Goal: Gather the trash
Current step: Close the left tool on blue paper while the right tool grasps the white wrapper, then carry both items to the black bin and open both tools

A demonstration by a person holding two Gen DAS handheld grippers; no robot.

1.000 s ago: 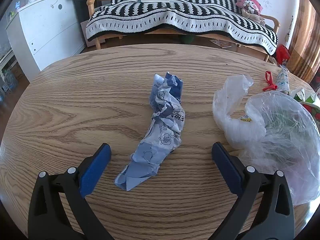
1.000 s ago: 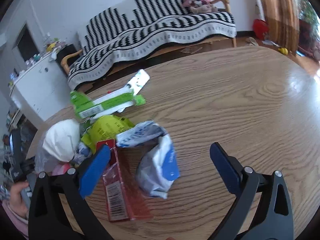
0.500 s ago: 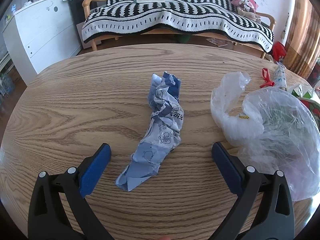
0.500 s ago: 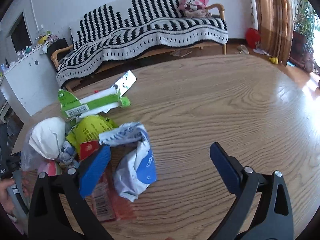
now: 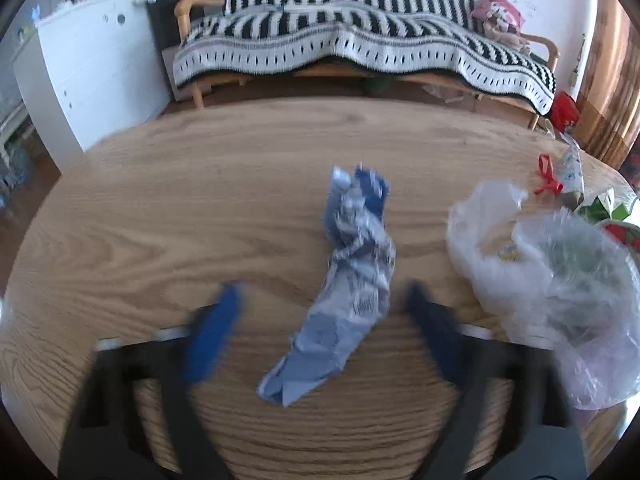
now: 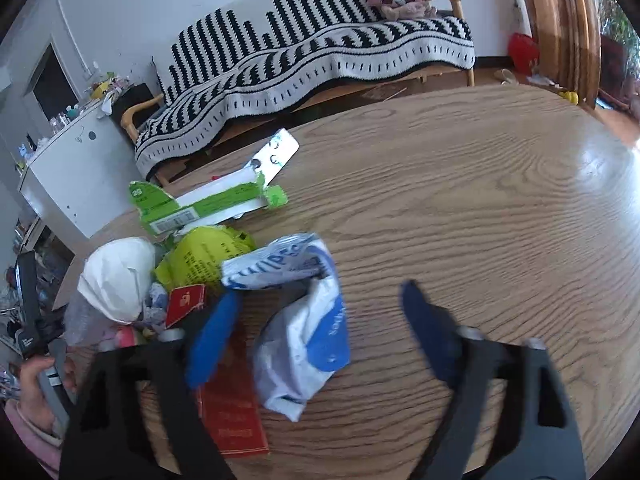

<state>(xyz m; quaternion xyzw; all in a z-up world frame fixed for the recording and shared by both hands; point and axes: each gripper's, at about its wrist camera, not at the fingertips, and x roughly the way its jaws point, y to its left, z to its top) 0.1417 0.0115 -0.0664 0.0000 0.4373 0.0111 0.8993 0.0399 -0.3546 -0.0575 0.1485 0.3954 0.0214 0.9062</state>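
**Both grippers closing over crumpled wrappers, no contact yet**

Wood-grain table (image 5: 168,216), trash in 2 clusters. In left wrist view: crumpled blue-grey wrapper (image 5: 352,280) lying lengthwise at table centre, lower part between the blurred jaws of left gripper (image 5: 324,312). Clear plastic bag (image 5: 560,280) slumped just right of that gripper's right finger, near it; contact can't tell. Red scrap (image 5: 546,174) and green carton bits beyond the bag, at far right edge.

In right wrist view: white-and-blue wrapper (image 6: 308,328) between jaws of right gripper (image 6: 320,312), closer to the left finger. Red packet (image 6: 232,412) flat on table, partly under wrapper and under left finger. Crowding the left side: yellow-green bag (image 6: 200,256), green-white carton (image 6: 208,208), white crumpled wad (image 6: 116,276). Hand (image 6: 30,384) w/ pink sleeve at lower left corner, holding grey handle.

Vs 1 s ago: both pairs of jaws just been closing, from wide apart to roughly half; gaps remain on both sides of each wrapper, so neither gripped. Fingers motion-blurred. Blue-grey wrapper and bag unmoved. In right view the trash sits more centred than earlier.
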